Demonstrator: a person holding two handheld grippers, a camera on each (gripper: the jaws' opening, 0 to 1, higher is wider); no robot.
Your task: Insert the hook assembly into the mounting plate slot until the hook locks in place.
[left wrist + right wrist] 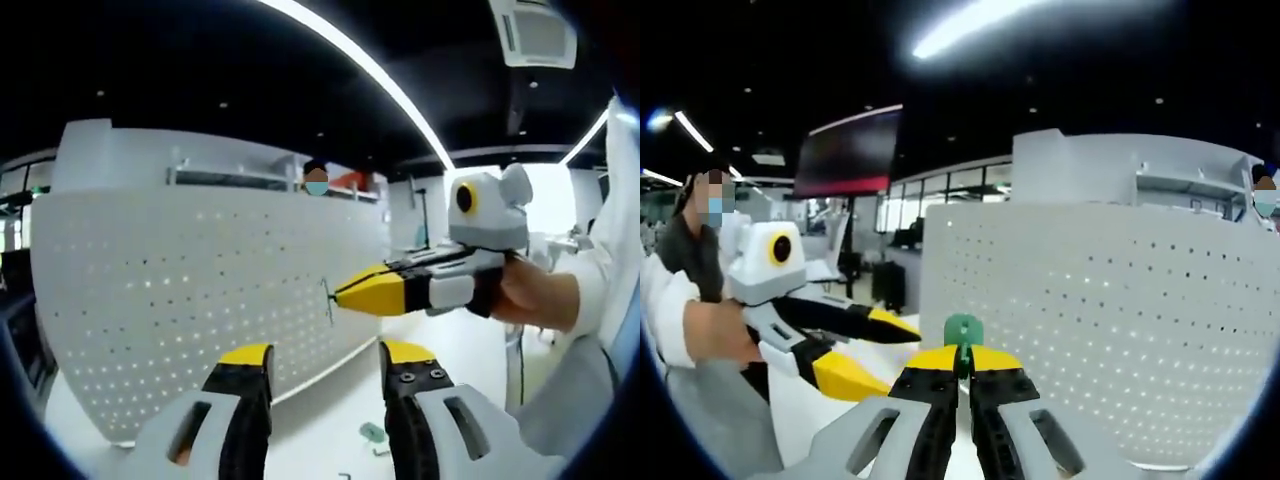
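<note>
A white perforated mounting plate (200,290) stands upright on the table, and it shows on the right of the right gripper view (1120,330). My right gripper (962,358) is shut on the green hook assembly (963,329). In the left gripper view the right gripper (340,293) comes in from the right. The thin dark wire of the hook (328,300) sticks out of its yellow tips, close in front of the plate's face. My left gripper (325,355) is open and holds nothing, and it stays below and in front of the plate. Its spread jaws (885,355) show at the left.
A small green part (372,432) lies on the white table (330,420) near the plate's lower right corner. A person (316,180) stands behind the plate. The holder's sleeve and hand (540,295) are at the right. A dark screen (850,150) hangs at the back.
</note>
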